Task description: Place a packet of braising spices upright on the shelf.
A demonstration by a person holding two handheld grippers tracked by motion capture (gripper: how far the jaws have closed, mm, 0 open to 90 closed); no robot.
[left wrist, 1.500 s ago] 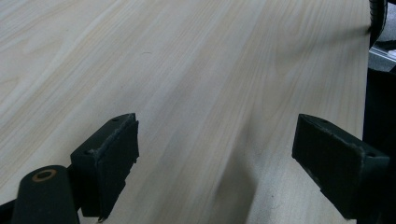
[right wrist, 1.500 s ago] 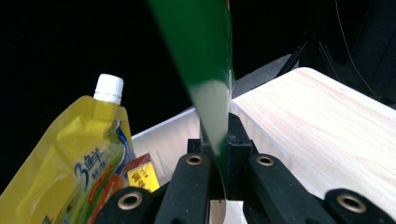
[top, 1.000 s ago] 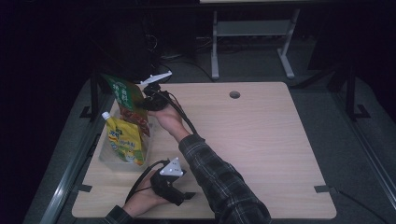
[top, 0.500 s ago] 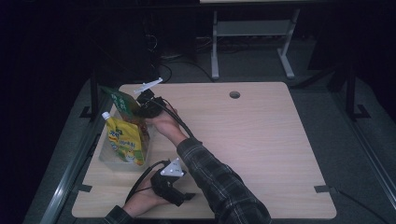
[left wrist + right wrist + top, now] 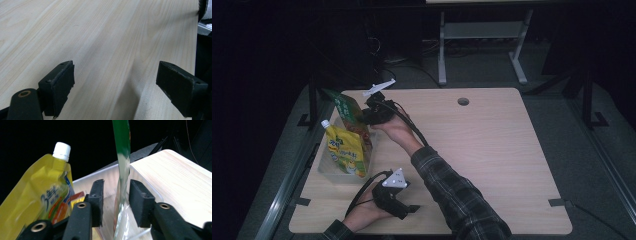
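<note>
right gripper point(image 5: 115, 202): fingers a little apart, green bag point(image 5: 121, 157) between them, not squeezed; yellow pouch point(image 5: 45, 200) beside | left gripper point(image 5: 115, 87): fingers wide apart over table point(image 5: 105, 37)

high view: above the near edge, facing forward and down on the whole bench point(image 5: 492, 150) | left tool view: low, close over bare wood | right tool view: close on the bin point(image 5: 110, 176) (bench corner shared with high view)

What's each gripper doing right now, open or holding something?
Left gripper: open, holding nothing, over the bare table.
Right gripper: fingers open around the green packet, a gap on each side.
</note>
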